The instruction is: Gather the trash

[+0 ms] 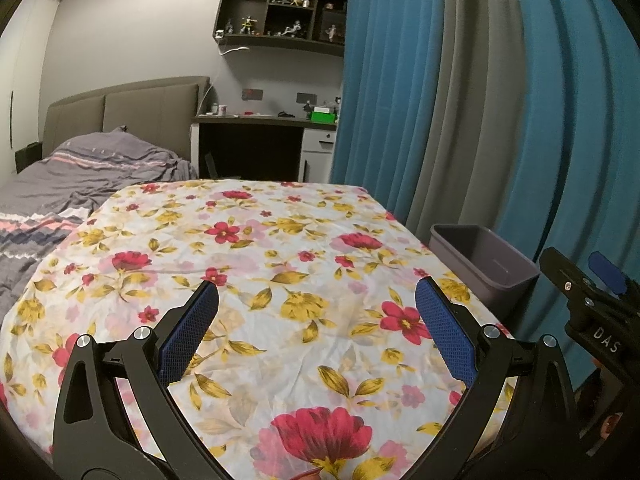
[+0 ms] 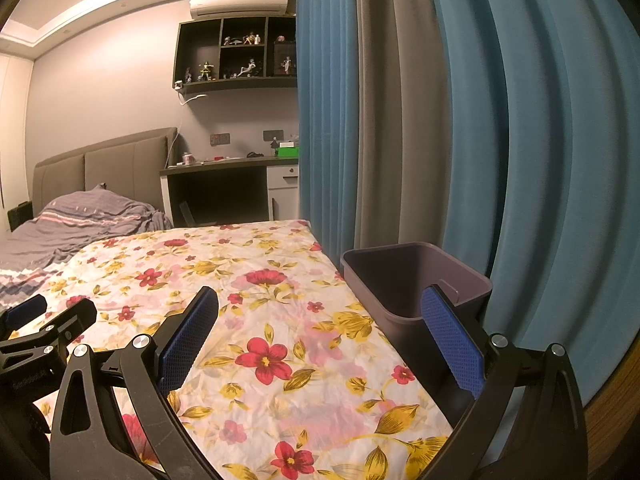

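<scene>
Left wrist view: left tool (image 1: 316, 292) hangs with its blue pads spread wide and empty over a floral cloth (image 1: 260, 264) covering the surface. A grey bin (image 1: 484, 264) stands beside the surface's right edge, before blue curtains (image 1: 404, 92).

Right wrist view: right tool (image 2: 320, 300) is likewise spread and empty, above the cloth's edge and the bin (image 2: 396, 276). No trash shows.

A dark purple-grey plastic bin (image 2: 416, 280) stands upright and open-topped just beside the right edge of a floral-covered table (image 2: 256, 280), against blue and grey curtains (image 2: 400, 120). Its visible interior looks bare. One rim has a notch.
</scene>
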